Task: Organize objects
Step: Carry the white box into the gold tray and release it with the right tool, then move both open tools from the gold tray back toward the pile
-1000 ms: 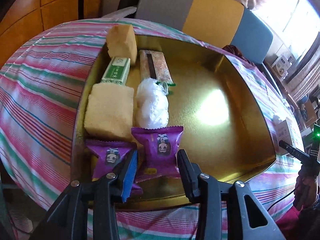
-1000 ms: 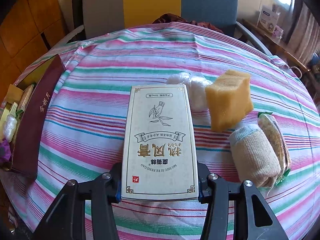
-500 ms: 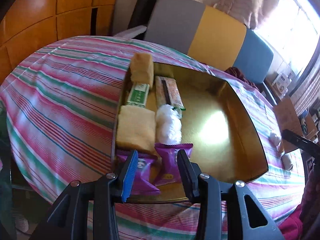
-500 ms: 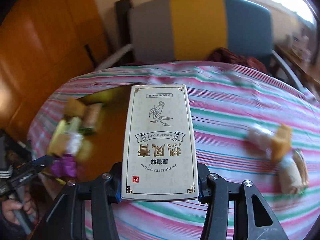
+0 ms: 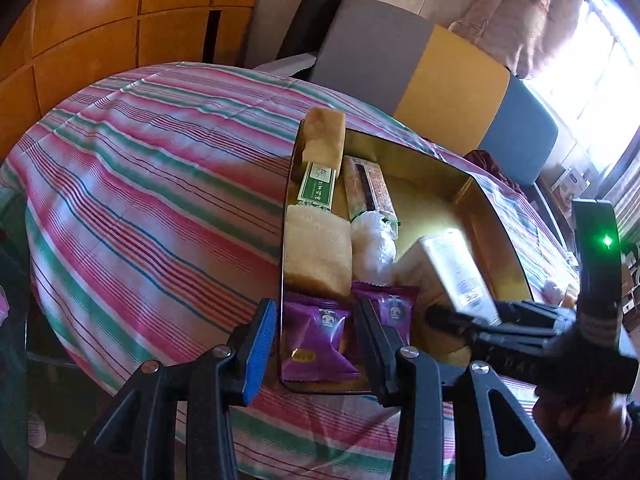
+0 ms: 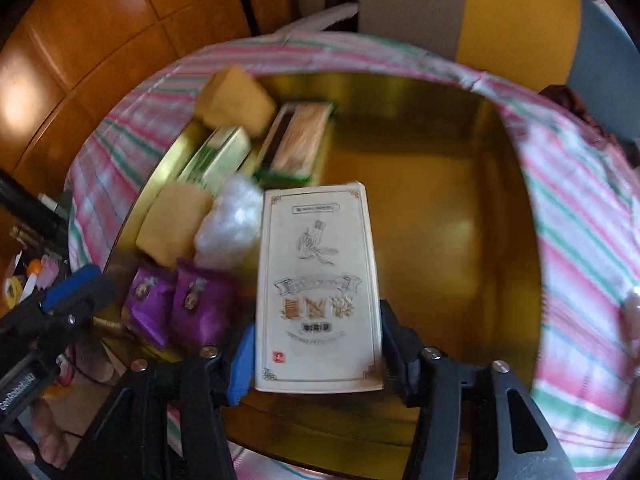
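Left wrist view. Left tongs [image 5: 316, 312] hanging over the near rim of the gold tin tray [image 5: 500, 216], part-spread and pinching nothing; waiting there, probably, out of the way of the other hand. Below them, two purple snack packets [image 5: 316, 340] side by side at the near end. Behind these, a pale sponge block [image 5: 318, 254] and a white plastic bundle [image 5: 372, 240], then a green-labelled box [image 5: 318, 188] and a long wrapped bar [image 5: 370, 188], with another yellow block at the far corner. All packed in tight rows along the tray's left wall, apparently to keep the right part free. Beside the bundle, blurred, a cream tea box [image 5: 452, 264] inside the tray. Under it all, the table [image 5: 140, 180] in its striped cloth.

Right wrist view. Right tongs [image 6: 316, 348] just been opening, jaws now standing off the cream tea box [image 6: 318, 280], which lies between them, face up, long axis in line with the tongs. Sits down on the tray floor [image 6: 440, 200], just beside the white bundle and the right-hand purple packet, extending the filled rows. Judged: being set down next to its neighbours, not dropped anywhere. Much bare gold floor left to its right for whatever remains on the cloth.
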`<state>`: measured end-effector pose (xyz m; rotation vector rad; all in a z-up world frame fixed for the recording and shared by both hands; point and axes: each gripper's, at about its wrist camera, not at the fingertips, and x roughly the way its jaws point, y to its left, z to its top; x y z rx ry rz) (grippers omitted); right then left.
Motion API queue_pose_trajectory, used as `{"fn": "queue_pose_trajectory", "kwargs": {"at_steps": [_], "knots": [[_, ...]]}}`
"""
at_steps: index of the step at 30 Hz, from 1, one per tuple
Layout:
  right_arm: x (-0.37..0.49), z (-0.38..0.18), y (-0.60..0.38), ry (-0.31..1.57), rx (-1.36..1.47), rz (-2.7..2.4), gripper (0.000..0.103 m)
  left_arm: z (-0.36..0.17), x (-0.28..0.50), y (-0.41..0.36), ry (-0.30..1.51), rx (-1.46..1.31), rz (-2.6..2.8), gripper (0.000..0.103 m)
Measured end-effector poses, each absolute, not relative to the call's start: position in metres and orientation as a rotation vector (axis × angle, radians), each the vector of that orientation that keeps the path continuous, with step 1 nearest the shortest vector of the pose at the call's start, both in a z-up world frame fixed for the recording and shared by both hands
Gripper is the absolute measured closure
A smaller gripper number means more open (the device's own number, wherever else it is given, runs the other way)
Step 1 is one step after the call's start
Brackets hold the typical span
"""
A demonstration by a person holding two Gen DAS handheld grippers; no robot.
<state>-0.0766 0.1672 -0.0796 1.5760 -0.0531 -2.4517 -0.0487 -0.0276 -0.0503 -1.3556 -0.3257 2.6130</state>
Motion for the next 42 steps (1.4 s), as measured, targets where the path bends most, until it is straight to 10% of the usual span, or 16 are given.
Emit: {"fn": "queue_pose_trajectory", "kwargs": {"at_steps": [14, 42], "knots": [[-0.06, -0.08, 0.16, -0.203, 1.46, -2.338, 0.025, -0.043, -0.044, -0.023, -0.266, -1.318, 2.645, 0.062], [-0.003, -0.009, 0.312, -0.312, 1.257, -2.772, 0.018, -0.001, -0.014, 0.051, 0.092, -1.121, 2.627, 0.062]]}}
